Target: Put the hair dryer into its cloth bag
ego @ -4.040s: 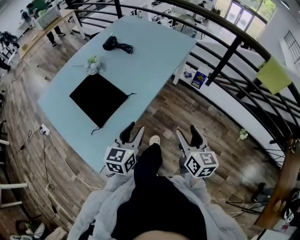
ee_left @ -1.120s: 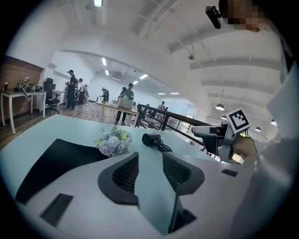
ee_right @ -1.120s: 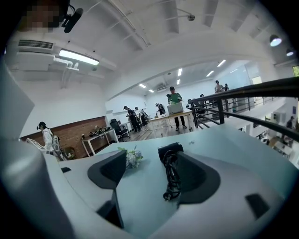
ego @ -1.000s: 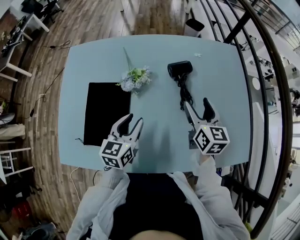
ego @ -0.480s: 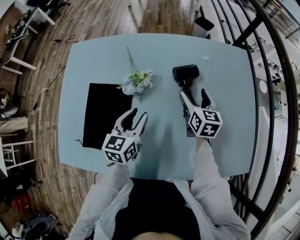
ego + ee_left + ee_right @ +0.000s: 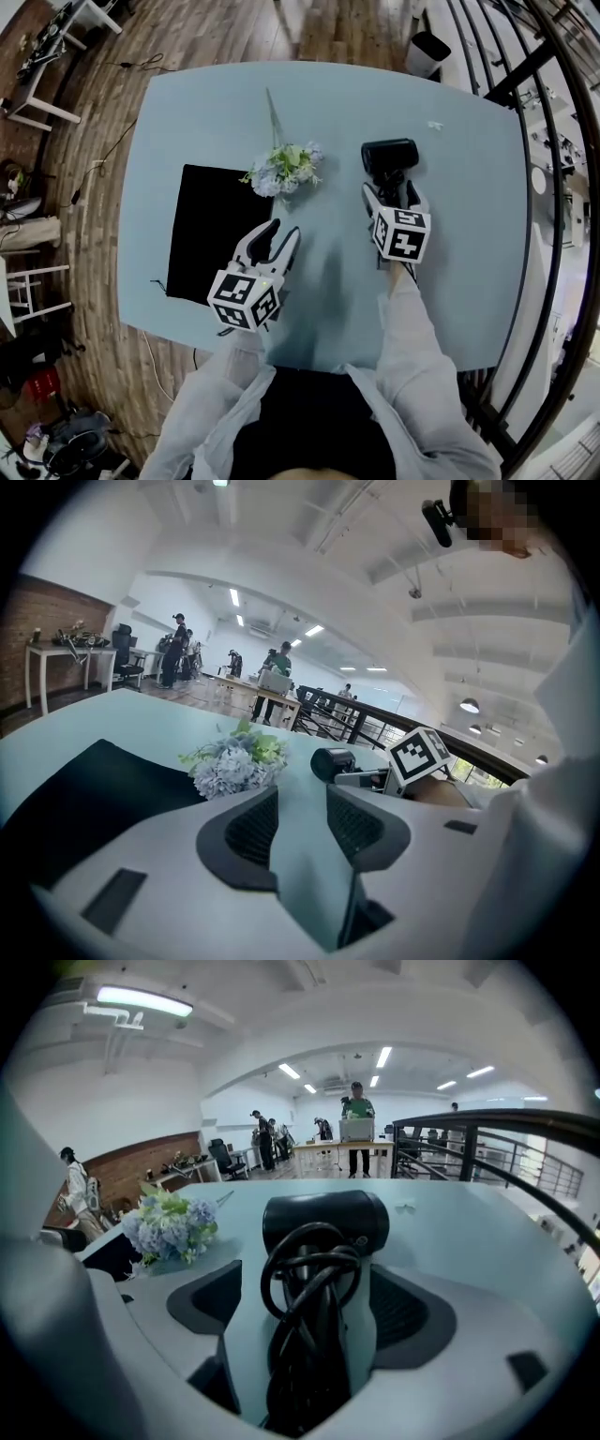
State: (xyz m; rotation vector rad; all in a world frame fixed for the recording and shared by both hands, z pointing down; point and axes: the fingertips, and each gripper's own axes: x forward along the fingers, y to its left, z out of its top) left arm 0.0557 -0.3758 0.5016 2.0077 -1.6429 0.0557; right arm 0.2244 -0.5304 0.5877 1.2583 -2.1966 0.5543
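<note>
Head view: we note the black cloth bag (image 6: pixel 211 230) lying flat on the left half of the pale table (image 6: pixel 469 281). The hair dryer (image 6: pixel 390 155) sits outside it, well apart to the right, with flowers (image 6: pixel 281 171) between and bare tabletop toward the near edge. Left gripper view: the left gripper (image 6: pixel 302 803) is spread, with nothing between its jaws. Right gripper view: the right gripper (image 6: pixel 305 1283) has just been opening, and the dryer's coiled cord (image 6: pixel 314 1251) lies between its jaws, unpinched.

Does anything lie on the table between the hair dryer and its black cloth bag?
Yes: the flower bunch lies between the hair dryer and the cloth bag, at the bag's far right corner.
</note>
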